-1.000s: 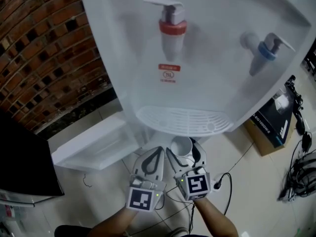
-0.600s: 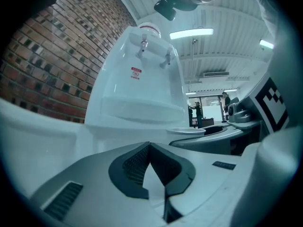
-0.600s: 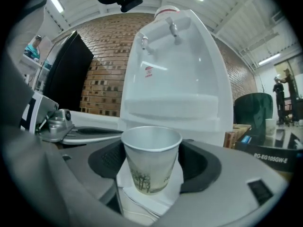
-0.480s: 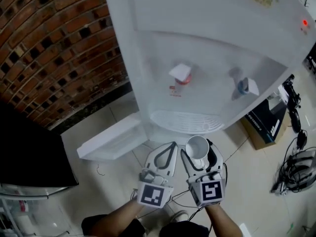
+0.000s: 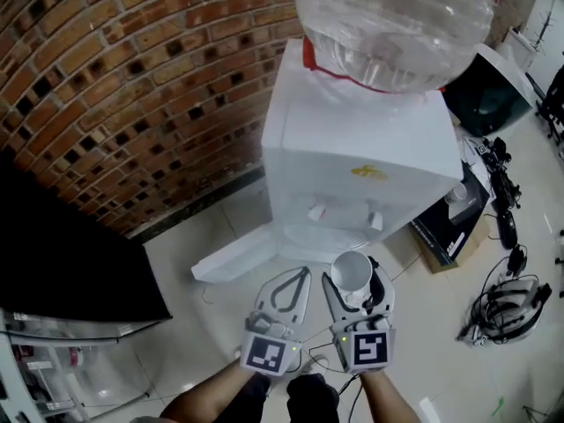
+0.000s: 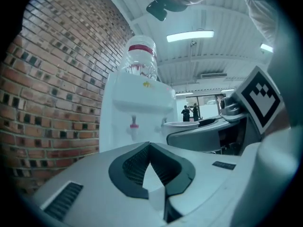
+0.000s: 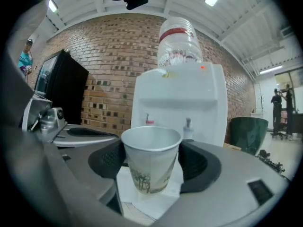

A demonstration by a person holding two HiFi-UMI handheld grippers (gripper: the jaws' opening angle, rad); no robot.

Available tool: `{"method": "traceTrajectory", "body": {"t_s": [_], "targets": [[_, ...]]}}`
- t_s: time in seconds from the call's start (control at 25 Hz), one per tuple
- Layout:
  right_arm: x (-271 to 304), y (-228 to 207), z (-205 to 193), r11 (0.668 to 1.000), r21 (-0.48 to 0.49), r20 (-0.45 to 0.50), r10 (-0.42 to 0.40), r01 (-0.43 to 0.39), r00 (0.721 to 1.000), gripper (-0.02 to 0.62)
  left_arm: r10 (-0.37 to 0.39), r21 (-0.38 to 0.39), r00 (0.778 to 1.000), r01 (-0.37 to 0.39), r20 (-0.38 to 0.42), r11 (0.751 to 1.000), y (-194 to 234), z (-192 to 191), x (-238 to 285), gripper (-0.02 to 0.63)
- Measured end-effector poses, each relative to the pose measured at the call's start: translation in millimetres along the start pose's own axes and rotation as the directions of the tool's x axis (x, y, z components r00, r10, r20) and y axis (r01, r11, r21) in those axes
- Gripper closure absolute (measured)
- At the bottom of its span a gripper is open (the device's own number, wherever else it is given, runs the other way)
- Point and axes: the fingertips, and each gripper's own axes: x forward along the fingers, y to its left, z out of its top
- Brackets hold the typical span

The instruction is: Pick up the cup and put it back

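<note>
1. Between the jaws of the right gripper, the cup is clamped upright, raised off the floor, short of the water dispenser.
2. Left gripper hangs alongside, clenched empty, probably unneeded.

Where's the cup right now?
The cup is held upright between the jaws of the right gripper. It sits low in the centre of the head view, just right of the left gripper and in front of the white water dispenser.

White water dispenser topped by clear bottle, against brick wall; cables on floor.
</note>
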Motion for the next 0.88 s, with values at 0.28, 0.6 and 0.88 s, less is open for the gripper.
{"method": "traceTrajectory", "body": {"t_s": [0.28, 0.6, 0.88], "targets": [[-39.7, -1.8, 138.8, 1.0, 0.01, 0.024, 0.006, -0.007, 1.0, 0.244, 0.038, -0.016, 0.999, -0.037, 0.039, 0.999, -1.6, 150.9, -4.3, 0.614], [-85.1, 7.3, 261.1, 1.0, -0.004, 0.058, 0.008, -0.008, 0.998, 0.246, -0.025, -0.062, 0.999, 0.028, 0.039, 0.998, -16.9, 282.7, -7.9, 0.614], [-119.9, 16.7, 329.2, 0.998, 0.06, 0.095, -0.025, 0.02, 0.995, 0.249, 0.002, -0.026, 0.997, 0.0, 0.082, 1.0, -16.5, 356.2, -26.6, 0.614]]}}
